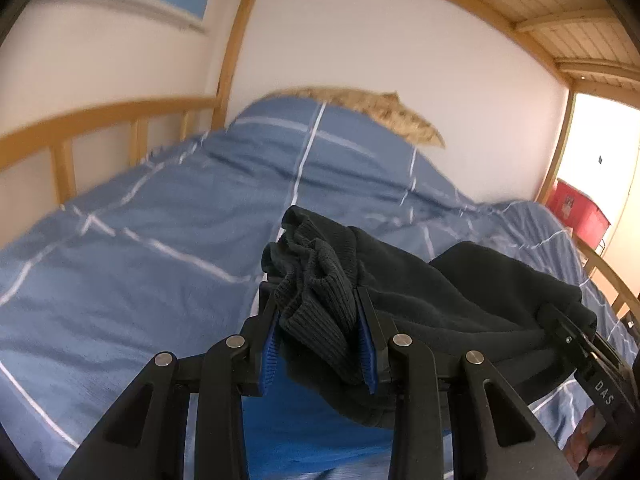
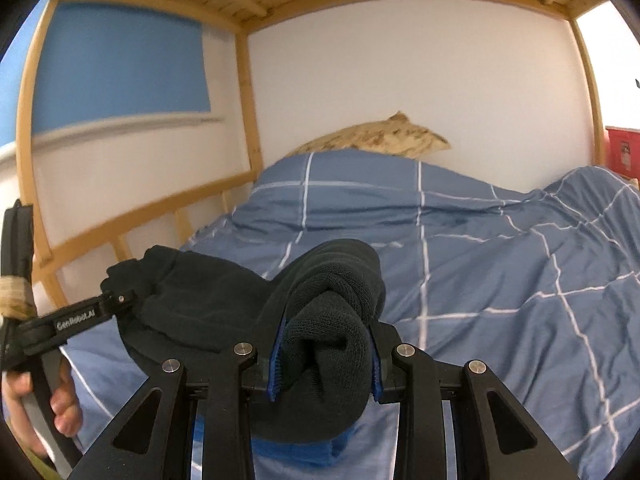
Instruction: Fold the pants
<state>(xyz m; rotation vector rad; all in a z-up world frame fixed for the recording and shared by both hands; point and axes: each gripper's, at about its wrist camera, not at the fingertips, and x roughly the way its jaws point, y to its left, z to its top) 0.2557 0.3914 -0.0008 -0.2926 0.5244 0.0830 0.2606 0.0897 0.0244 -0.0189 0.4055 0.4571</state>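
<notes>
Each camera sat just behind its own tool, looking forward and slightly down across the bed (image 1: 140, 240) toward the pillow (image 2: 380, 140) and white wall (image 2: 400, 72). Both views shared the checked duvet, the wooden frame (image 1: 240, 40), and each caught the other tool at its edge.

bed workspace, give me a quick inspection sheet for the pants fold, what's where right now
surface: blue duvet with white grid lines, rumpled, covering the bed
job's things: black pants, held up off the duvet, ribbed ends bunched in both grippers, fabric sagging between them
clutter: patterned beige pillow at the far end, partly behind the duvet
grippers: left gripper shut on one ribbed end; right gripper shut on the other end
cables: nothing seen
surroundings: wooden bed frame with slats overhead, white wall, red box beyond the bed; a hand grips the left tool's handle
</notes>
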